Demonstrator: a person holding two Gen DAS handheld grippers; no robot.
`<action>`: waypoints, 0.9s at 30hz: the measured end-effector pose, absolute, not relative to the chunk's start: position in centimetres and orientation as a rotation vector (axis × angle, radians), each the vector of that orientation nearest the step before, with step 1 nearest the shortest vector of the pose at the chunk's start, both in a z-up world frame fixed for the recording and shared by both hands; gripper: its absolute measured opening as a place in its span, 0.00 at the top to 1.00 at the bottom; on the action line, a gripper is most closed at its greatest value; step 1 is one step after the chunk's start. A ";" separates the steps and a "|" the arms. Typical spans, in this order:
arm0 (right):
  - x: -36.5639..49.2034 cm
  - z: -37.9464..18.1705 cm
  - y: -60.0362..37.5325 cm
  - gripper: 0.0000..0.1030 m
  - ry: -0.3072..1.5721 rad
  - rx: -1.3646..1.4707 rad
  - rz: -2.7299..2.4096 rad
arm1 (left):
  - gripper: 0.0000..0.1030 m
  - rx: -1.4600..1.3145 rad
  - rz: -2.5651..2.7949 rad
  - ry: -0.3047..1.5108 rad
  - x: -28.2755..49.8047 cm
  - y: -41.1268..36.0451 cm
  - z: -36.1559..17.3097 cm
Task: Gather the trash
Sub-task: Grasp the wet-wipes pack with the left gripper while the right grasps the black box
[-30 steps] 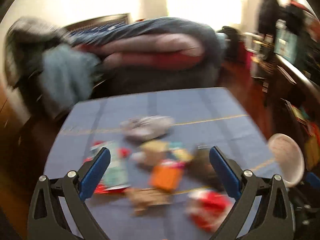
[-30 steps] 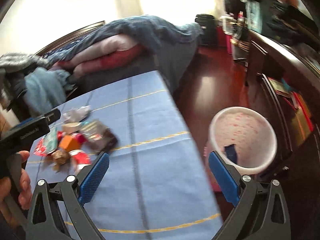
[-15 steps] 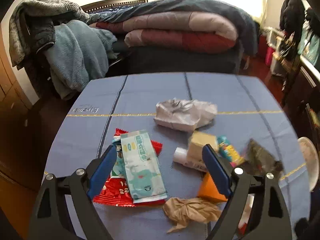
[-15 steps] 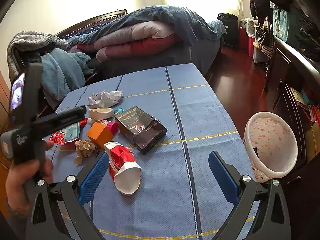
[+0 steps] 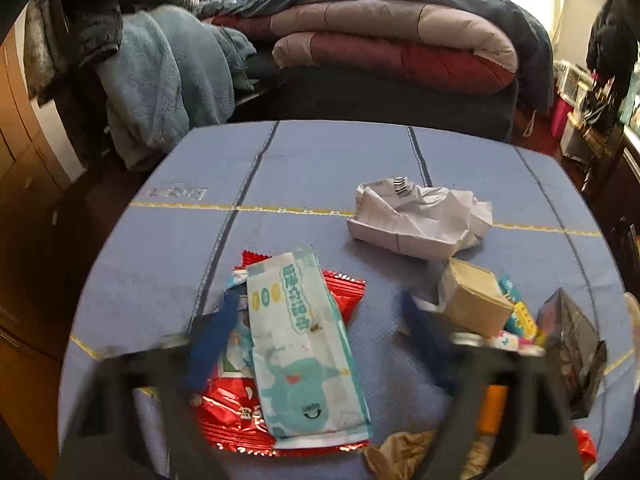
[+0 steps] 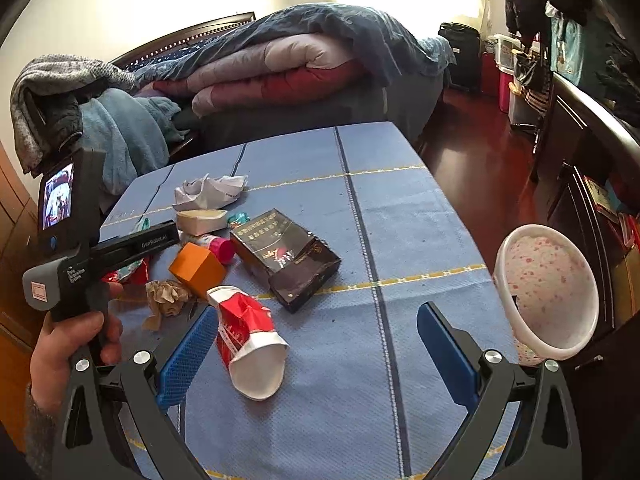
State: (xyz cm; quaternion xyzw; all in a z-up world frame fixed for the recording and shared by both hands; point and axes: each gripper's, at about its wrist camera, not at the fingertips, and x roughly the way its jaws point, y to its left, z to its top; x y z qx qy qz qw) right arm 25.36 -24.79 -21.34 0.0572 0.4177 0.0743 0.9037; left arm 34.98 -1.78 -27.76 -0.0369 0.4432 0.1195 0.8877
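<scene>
Trash lies on a blue tablecloth (image 5: 320, 160). In the left wrist view my open, blurred left gripper (image 5: 320, 336) hovers over a pale green wipes packet (image 5: 300, 344) lying on a red wrapper (image 5: 232, 416). Crumpled white paper (image 5: 420, 216) and a tan box (image 5: 472, 300) lie beyond. In the right wrist view my open right gripper (image 6: 316, 344) hovers over a crushed red-and-white paper cup (image 6: 248, 340). A dark cigarette carton (image 6: 284, 256), an orange box (image 6: 196, 270) and a brown paper wad (image 6: 166, 294) lie behind it. A white bin (image 6: 548, 292) stands right of the table.
A bed with folded quilts (image 6: 280, 68) stands behind the table. Clothes hang over a chair (image 5: 132, 60) at the left. Dark wooden furniture (image 6: 580, 152) lines the right wall. The left handheld gripper and hand (image 6: 76, 272) show at the left of the right wrist view.
The left gripper has swung left and dropped closer to the wipes packet. The right gripper has turned from the bin toward the table and moved nearer the crushed cup.
</scene>
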 end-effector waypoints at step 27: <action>33.6 -25.6 -21.3 0.41 0.918 0.027 0.246 | 0.65 -0.243 0.145 0.763 31.1 2.6 -22.8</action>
